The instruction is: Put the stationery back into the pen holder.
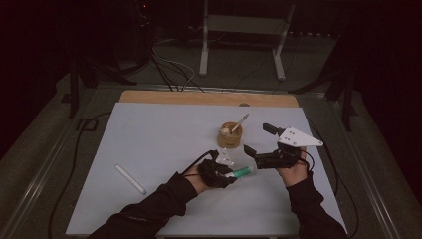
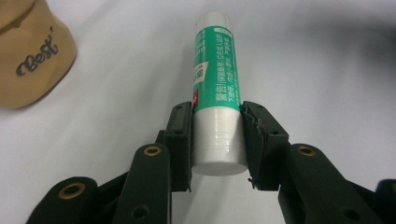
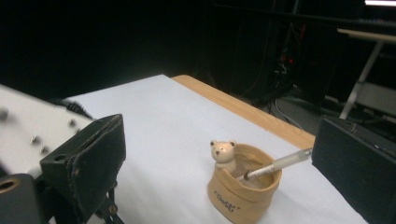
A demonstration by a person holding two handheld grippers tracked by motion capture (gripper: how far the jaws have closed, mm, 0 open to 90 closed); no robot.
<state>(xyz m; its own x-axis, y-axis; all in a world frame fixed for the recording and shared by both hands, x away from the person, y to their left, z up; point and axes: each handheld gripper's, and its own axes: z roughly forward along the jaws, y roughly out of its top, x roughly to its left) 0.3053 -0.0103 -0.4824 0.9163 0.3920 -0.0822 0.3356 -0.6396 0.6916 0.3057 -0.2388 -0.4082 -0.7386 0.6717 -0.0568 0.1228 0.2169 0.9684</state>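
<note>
A green-and-white glue stick (image 2: 218, 88) lies low over the white table, and my left gripper (image 2: 218, 135) is shut on its white cap end. In the high view that gripper (image 1: 233, 174) sits at the table's middle front, with the glue stick (image 1: 243, 172) pointing right. My right gripper (image 1: 259, 140) hovers open just right of it, near a tan pen cup (image 1: 230, 136). In the right gripper view the gripper (image 3: 219, 137) has its jaws spread wide around the sight of the cup (image 3: 243, 191). The cup has a small bear figure (image 3: 223, 154) on its rim and holds a silver pen (image 3: 280, 164).
A white marker (image 1: 130, 179) lies alone on the white table cover (image 1: 159, 129) at front left. The wooden table edge (image 1: 209, 98) runs along the back. Cables and a white metal stand (image 1: 242, 30) are on the floor beyond.
</note>
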